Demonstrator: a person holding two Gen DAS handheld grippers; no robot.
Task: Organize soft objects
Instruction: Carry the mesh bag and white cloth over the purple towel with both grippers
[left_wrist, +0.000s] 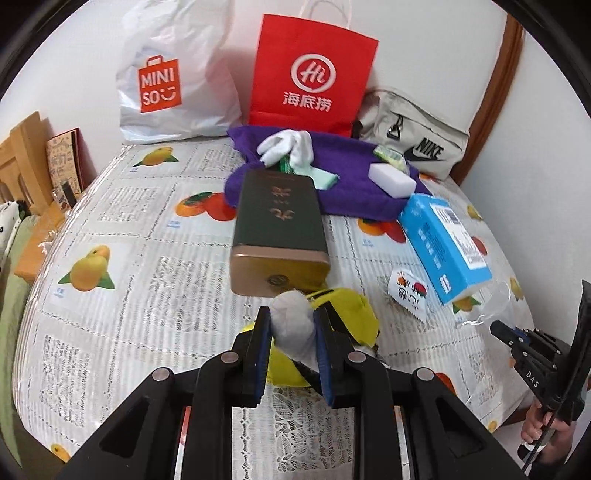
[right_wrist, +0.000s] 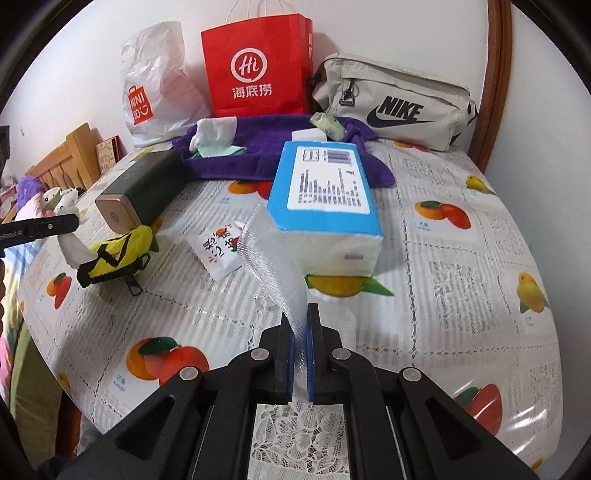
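My left gripper (left_wrist: 291, 317) is shut on the white plush end (left_wrist: 293, 325) of a yellow banana-shaped soft toy (left_wrist: 354, 314), just in front of a dark green tin box (left_wrist: 279, 225). The toy (right_wrist: 118, 251) also shows in the right wrist view with the left gripper (right_wrist: 70, 225) on its white end. My right gripper (right_wrist: 300, 317) is shut on a clear bubble-wrap sheet (right_wrist: 273, 262) that stands up in front of a blue tissue pack (right_wrist: 323, 192). A purple towel (left_wrist: 332, 184) at the back carries a white glove (left_wrist: 286, 147), a white sponge (left_wrist: 393, 179) and a green cloth.
A red paper bag (left_wrist: 314, 74), a white Miniso bag (left_wrist: 173, 77) and a grey Nike pouch (right_wrist: 395, 99) stand against the wall. A small white snack packet (right_wrist: 221, 251) lies between the toy and the tissue pack. A wooden headboard (right_wrist: 62, 158) is at left.
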